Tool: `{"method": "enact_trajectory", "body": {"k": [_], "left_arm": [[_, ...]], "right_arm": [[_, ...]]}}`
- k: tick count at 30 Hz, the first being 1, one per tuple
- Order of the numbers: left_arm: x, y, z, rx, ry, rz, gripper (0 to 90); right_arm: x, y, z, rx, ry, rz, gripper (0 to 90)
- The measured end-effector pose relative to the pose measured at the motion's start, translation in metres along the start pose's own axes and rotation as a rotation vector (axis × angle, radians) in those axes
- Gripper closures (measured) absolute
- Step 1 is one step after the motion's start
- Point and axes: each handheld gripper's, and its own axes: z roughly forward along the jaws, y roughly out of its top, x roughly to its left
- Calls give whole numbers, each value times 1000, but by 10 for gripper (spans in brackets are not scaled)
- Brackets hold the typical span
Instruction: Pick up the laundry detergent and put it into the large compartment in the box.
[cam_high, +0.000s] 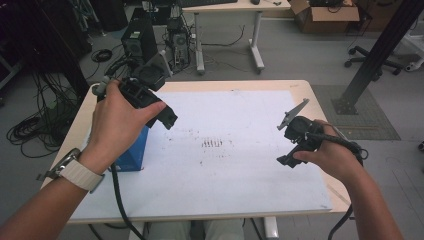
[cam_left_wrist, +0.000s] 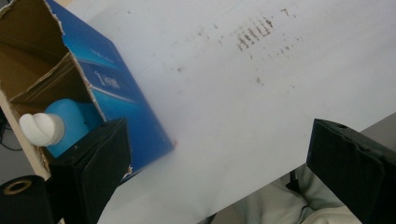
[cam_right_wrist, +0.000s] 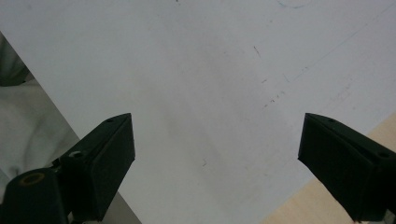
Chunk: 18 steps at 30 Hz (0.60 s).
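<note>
An open-topped blue cardboard box (cam_left_wrist: 116, 93) stands at the table's left edge, holding a pale blue plastic bottle with a white cap (cam_left_wrist: 44, 128). The box looks light, its torn flaps flimsy; the bottle's neck seems the firmer hold. The left gripper (cam_left_wrist: 215, 163) hovers beside it, jaws spread; the right gripper (cam_right_wrist: 215, 158) is spread over the white sheet (cam_high: 240, 170).

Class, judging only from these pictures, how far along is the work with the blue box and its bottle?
Done: the blue box is open. In hand: nothing; left tongs and right tongs hang open, empty. Left: the blue bottle sits inside the box, ungrasped.
</note>
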Motion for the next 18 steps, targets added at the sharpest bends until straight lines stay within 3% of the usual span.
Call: {"method": "enact_trajectory", "body": {"k": [18], "left_arm": [[-18,6,23,-3,-48,51,60]], "right_arm": [[0,-3,1,1,-3,10,103]]}}
